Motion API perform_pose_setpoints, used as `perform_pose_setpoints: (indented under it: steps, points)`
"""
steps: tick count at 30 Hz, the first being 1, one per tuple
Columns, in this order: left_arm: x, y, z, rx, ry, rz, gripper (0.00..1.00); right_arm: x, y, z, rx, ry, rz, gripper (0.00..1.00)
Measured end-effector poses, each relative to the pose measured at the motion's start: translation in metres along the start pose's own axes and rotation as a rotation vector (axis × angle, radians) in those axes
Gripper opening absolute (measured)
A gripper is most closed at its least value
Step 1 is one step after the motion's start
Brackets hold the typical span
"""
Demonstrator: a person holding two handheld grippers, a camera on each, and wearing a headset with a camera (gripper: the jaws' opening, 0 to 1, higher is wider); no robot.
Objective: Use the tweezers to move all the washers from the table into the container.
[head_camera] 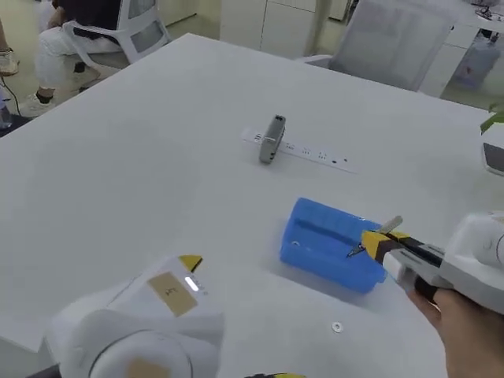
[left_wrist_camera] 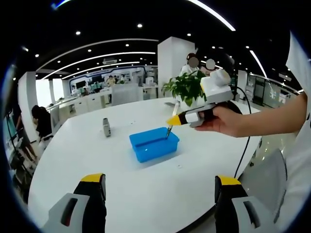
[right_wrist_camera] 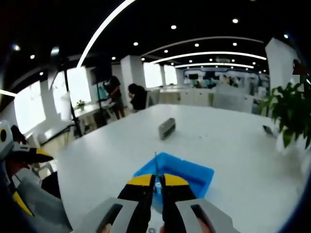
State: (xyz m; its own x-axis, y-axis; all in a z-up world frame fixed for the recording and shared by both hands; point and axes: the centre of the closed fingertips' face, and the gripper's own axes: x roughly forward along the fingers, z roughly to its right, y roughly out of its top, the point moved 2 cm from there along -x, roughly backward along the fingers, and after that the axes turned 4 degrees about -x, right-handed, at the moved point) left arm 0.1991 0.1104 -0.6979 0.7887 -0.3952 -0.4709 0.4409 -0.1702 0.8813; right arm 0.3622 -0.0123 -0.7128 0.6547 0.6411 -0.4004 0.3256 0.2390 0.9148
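Observation:
The blue container sits on the white table, right of centre. My right gripper is shut on the metal tweezers, whose tips hang over the container's right side. Whether the tips hold anything is too small to tell. One small washer lies on the table in front of the container. The left gripper view shows the container, the washer and the tweezers. My left gripper is open and empty, back from the container; one yellow fingertip shows low in the head view.
A white power strip with a grey block on it lies beyond the container. Chairs stand along the table's far edge, and a person sits at the far left. A potted plant stands at the table's right.

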Motion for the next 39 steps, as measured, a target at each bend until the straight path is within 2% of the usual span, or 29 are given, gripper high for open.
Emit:
perform_pose_setpoints:
  steps: [6, 10, 16, 26, 39]
  points:
    - [-0.002, 0.002, 0.000, 0.004, 0.000, 0.007, 0.95, -0.015, -0.010, -0.013, 0.001, 0.009, -0.012, 0.03]
    - [-0.002, 0.002, 0.000, 0.009, -0.001, 0.007, 0.95, -0.020, -0.020, -0.017, -0.006, 0.004, -0.030, 0.03]
    - [-0.003, 0.004, 0.000, 0.015, 0.002, 0.010, 0.95, -0.025, -0.038, -0.020, 0.024, -0.004, -0.060, 0.03]
    - [-0.004, 0.002, 0.001, 0.022, 0.004, 0.003, 0.95, -0.013, -0.070, -0.017, 0.007, -0.008, -0.143, 0.03]
    - [-0.001, -0.001, -0.001, 0.015, 0.013, -0.013, 0.94, 0.000, -0.087, -0.011, 0.007, -0.006, -0.188, 0.03]
